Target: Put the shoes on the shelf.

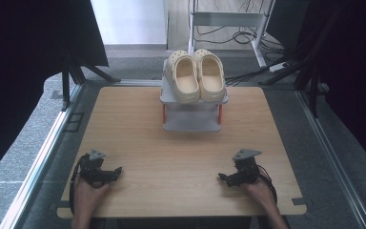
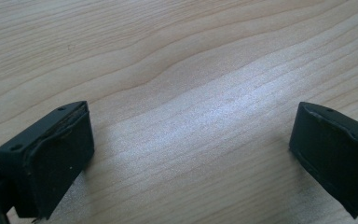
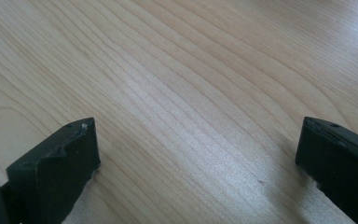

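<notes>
Both grippers are resting near the desk's front edge, the left gripper and right gripper with jaws spread wide and empty, likely readying for the cream clogs sitting on the small rack at the far edge.

Clogs: pale cream all over, insoles same tone, small round holes across toe caps.
Rack: light grey shelves, orange-red posts between tiers.
Table: light wood, fine wavy grain; darker brown grain lines in both gripper views, whitish sheen patch at centre.
Left gripper: black, grey plate on top, black cable.
Right gripper: black, grey plate, black cable.
Floor: speckled grey carpet.
Frame rails: silver metal.
Side curtains: black.
</notes>
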`<control>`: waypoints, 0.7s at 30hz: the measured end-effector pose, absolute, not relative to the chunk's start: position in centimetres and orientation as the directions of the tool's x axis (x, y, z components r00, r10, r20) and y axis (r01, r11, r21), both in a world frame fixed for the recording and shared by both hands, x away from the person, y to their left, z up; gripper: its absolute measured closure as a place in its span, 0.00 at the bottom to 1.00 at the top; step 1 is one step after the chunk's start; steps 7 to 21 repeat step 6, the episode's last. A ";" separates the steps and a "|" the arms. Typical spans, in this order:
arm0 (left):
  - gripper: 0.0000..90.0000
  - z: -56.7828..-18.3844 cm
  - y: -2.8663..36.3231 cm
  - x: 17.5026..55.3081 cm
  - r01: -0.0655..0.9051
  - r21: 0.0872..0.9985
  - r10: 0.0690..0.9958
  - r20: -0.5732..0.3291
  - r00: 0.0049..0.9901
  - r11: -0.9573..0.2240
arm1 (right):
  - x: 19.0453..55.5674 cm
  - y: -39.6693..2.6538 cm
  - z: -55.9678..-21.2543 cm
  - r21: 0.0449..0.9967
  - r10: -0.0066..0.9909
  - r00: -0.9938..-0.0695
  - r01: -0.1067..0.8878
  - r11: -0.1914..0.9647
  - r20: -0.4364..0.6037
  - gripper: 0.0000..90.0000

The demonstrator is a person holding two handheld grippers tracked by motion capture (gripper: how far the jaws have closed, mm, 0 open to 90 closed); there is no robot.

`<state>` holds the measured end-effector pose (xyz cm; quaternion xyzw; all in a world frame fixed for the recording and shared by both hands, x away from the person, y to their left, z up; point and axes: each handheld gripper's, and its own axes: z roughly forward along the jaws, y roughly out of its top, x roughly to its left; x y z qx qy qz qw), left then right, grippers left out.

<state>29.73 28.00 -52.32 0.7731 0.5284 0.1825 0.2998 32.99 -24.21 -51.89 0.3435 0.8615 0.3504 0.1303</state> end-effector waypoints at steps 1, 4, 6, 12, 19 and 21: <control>0.00 -52.3 28.0 29.7 0.708 0.656 0.926 -0.035 0.375 -0.262 | 33.0 -24.1 -51.9 0.692 0.683 -0.730 0.496 0.525 0.005 0.00; 0.00 -52.3 28.0 29.7 0.707 0.656 0.926 -0.035 0.375 -0.262 | 32.9 -24.0 -51.9 0.692 0.688 -0.726 0.497 0.523 0.002 0.00; 0.00 -52.3 28.0 29.7 0.707 0.656 0.926 -0.034 0.376 -0.263 | 32.8 -24.0 -52.0 0.692 0.691 -0.723 0.501 0.519 0.004 0.00; 0.00 -52.3 28.0 29.7 0.707 0.656 0.926 -0.034 0.376 -0.263 | 32.8 -24.0 -52.0 0.692 0.691 -0.723 0.501 0.519 0.004 0.00; 0.00 -52.3 28.0 29.7 0.707 0.656 0.926 -0.034 0.376 -0.263 | 32.8 -24.0 -52.0 0.692 0.691 -0.723 0.501 0.519 0.004 0.00; 0.00 -52.3 28.0 29.7 0.707 0.656 0.926 -0.034 0.376 -0.263 | 32.8 -24.0 -52.0 0.692 0.691 -0.723 0.501 0.519 0.004 0.00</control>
